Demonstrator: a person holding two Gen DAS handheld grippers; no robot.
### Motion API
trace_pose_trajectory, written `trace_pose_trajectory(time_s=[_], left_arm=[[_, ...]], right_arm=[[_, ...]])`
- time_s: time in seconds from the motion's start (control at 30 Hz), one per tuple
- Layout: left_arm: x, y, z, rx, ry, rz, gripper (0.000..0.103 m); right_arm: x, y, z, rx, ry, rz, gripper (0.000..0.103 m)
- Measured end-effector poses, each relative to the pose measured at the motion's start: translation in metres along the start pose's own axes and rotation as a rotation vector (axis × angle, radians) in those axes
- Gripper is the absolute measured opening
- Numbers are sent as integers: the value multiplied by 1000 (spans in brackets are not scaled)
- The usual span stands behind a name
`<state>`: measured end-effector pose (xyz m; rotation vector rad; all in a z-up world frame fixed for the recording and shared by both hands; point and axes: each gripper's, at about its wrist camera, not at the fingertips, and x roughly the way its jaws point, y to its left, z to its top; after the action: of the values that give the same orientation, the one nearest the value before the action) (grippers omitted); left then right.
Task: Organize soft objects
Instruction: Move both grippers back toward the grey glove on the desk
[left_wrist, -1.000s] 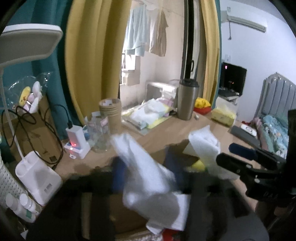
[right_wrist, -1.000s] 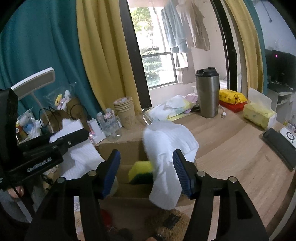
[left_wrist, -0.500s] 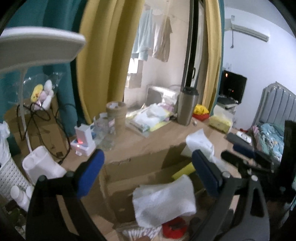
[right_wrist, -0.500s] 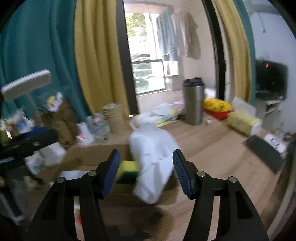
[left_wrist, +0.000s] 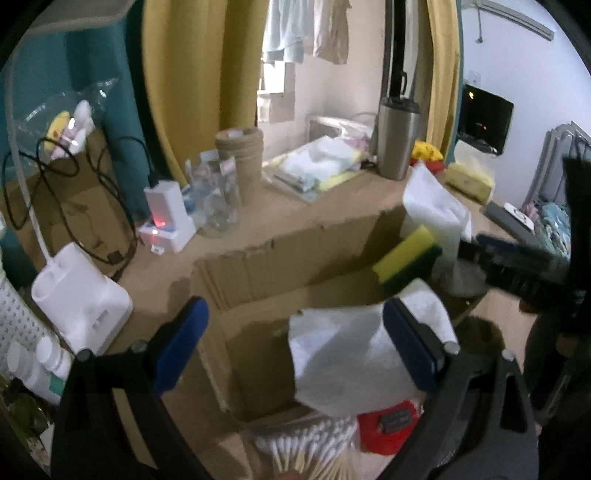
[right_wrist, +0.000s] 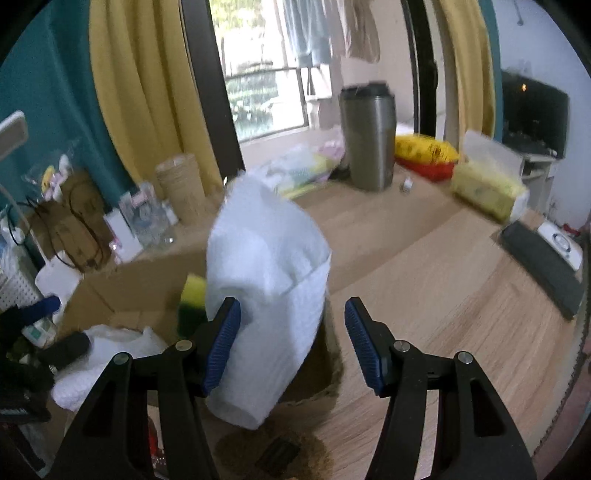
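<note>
An open cardboard box (left_wrist: 295, 243) stands on the wooden desk. Inside it lie a white cloth (left_wrist: 347, 362), a yellow and green sponge (left_wrist: 406, 258) and a red item (left_wrist: 391, 428). My left gripper (left_wrist: 295, 347) is open above the box, the cloth just below it. A second white cloth (right_wrist: 266, 295) hangs over the box's right wall. My right gripper (right_wrist: 291, 347) is open around this cloth's lower part, without pinching it. The sponge (right_wrist: 194, 299) shows behind it, and the first cloth (right_wrist: 110, 354) at the left.
Cotton swabs (left_wrist: 314, 446) lie at the box's near edge. Paper cups (left_wrist: 240, 162), clear jars (left_wrist: 218, 199), a white charger (left_wrist: 166, 218), a steel tumbler (right_wrist: 369, 136), a tissue pack (right_wrist: 487, 188) and a black remote (right_wrist: 543, 266) stand around on the desk.
My left gripper opened and dropped its white cloth into the box, then moved closer over it. My right gripper stayed open and moved closer around the draped cloth.
</note>
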<state>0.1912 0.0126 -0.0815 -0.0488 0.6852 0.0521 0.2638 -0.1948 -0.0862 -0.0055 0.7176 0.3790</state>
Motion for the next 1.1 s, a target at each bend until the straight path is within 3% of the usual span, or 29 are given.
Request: trace_pose_trajectory(time_s=[0.37,0.5,1.1], left_arm=[[-75,0,17,-24,-248,-38,97],[-103,-2,19,-20,-300,-56,97],[-182,-10,-12,-34,-368,-125,97]], right_arm=[[-58,12,-3,-43,-123,5,62],[-86,14,-4,-50,-168,-6,62],[-184,30,-25,-90,-280,-38,62]])
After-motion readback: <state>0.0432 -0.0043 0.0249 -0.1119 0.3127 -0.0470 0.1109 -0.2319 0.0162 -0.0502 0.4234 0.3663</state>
